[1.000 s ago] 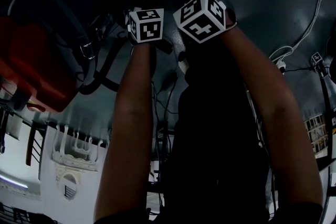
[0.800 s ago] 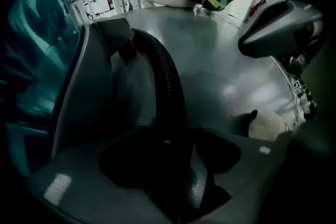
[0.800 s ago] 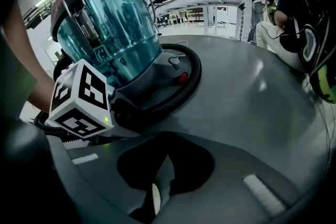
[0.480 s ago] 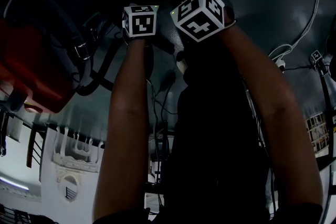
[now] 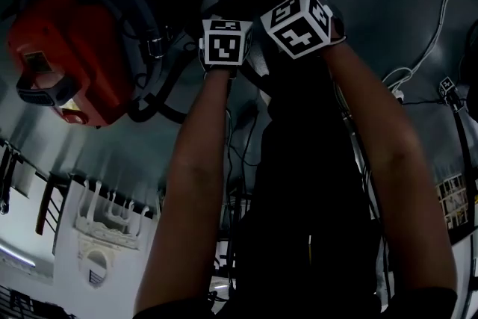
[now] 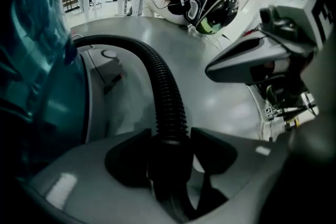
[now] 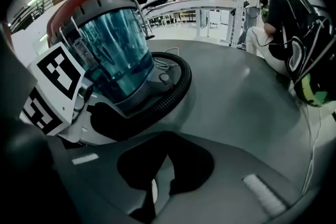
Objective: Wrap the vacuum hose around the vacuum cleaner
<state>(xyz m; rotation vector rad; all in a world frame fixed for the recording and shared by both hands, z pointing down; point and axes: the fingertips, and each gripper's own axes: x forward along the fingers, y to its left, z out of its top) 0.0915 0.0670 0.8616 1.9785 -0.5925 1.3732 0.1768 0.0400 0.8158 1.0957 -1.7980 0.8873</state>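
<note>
While the left gripper (image 6: 170, 140) clasps the black ribbed plastic vacuum hose (image 6: 167, 86), its jaws having just been closing on it from either side, the right gripper (image 7: 159, 168) is clenched on nothing, jaws together. From the left jaws the hose bends left along the red-lidded canister vacuum cleaner (image 7: 113, 42) with its clear teal dust bin. In the right gripper view it curls round the cleaner's grey base on the glossy grey floor (image 7: 236, 97). The white marker cubes (image 5: 226, 47) bear black-and-white square patterns; a small plate on the red lid is too dim to read.
</note>
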